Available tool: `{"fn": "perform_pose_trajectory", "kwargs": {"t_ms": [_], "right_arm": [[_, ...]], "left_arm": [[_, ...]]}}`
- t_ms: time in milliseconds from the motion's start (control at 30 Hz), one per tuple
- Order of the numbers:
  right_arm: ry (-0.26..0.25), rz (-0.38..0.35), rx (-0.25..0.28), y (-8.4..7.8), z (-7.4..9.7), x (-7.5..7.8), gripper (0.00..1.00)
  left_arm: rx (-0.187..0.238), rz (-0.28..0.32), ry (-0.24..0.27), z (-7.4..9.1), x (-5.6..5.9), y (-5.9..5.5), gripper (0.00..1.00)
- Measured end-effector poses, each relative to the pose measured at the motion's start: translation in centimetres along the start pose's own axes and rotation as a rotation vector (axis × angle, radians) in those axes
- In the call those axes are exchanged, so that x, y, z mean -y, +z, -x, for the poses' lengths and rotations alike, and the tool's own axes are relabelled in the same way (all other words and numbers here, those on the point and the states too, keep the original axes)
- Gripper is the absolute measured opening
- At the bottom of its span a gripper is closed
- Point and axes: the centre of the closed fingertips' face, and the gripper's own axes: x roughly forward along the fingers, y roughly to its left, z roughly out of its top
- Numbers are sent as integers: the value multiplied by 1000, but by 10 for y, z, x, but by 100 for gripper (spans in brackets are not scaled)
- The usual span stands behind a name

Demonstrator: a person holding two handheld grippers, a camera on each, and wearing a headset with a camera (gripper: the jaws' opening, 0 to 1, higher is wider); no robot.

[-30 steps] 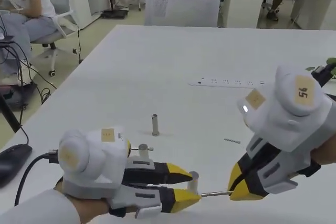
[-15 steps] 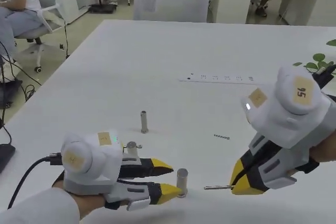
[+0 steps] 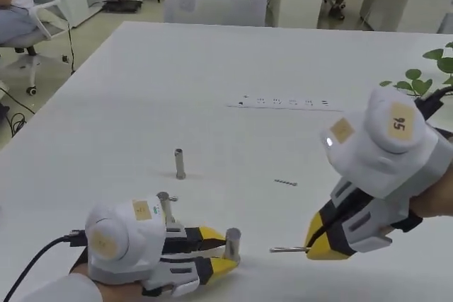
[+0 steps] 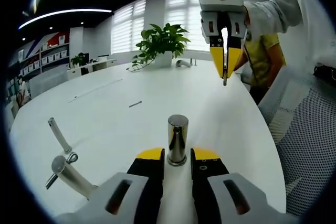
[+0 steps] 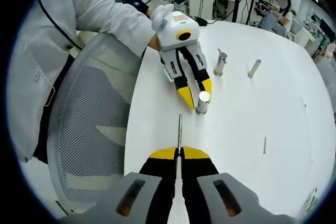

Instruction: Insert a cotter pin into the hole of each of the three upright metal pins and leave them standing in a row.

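- One upright silver metal pin [image 3: 232, 243], lower centre, clamped in the jaws of the left gripper [image 3: 224, 250].
- Lower right, jaws of the right gripper [image 3: 312, 249] pinch a thin steel cotter pin [image 3: 287, 250].

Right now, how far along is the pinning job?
One looks done: the middle post has a cotter pin through its top. In hand: the left gripper clamps the near post while the right gripper points a second cotter pin at it, not yet in. Left: the far post, bare, with a spare pin lying on the table.
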Motion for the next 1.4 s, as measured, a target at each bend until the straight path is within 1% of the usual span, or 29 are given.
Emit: {"fn": "perform_pose_trajectory", "kwargs": {"t_ms": [100,167,267,300,367,433,567,633,800,933,1200,1400], "right_arm": [[2,-6,1,0,-1,0,3],[3,-7,1,0,-2,0,3],[4,-10,1,-1,-2,0,3],[4,-12,1,-1,-2,0,3],[3,-14,2,-1,-3,1,3],[0,-15,4,0,-3,3,3],[-9,-17,9,2,-6,7,3],[-15,-16,10,2,-8,9,3],[-29,-5,4,1,-14,15,3],[-43,8,0,-1,-20,21,3],[-65,16,26,1,-31,30,3],[-60,15,45,6,-38,32,3]], "left_arm": [[1,-7,17,-1,-4,-2,16],[13,7,20,-1,-6,-1,16],[21,-7,19,-2,-4,2,15],[28,-4,14,-3,-3,3,14],[28,-8,15,-4,-3,3,14],[35,3,9,-5,-2,4,14],[23,-9,6,-8,1,1,14],[21,-15,11,-7,-1,1,12],[25,-35,-10,-7,0,1,11],[27,-34,-26,-6,1,1,11],[27,-27,-72,-4,3,0,10],[29,-22,-96,-3,4,-1,10]]}}
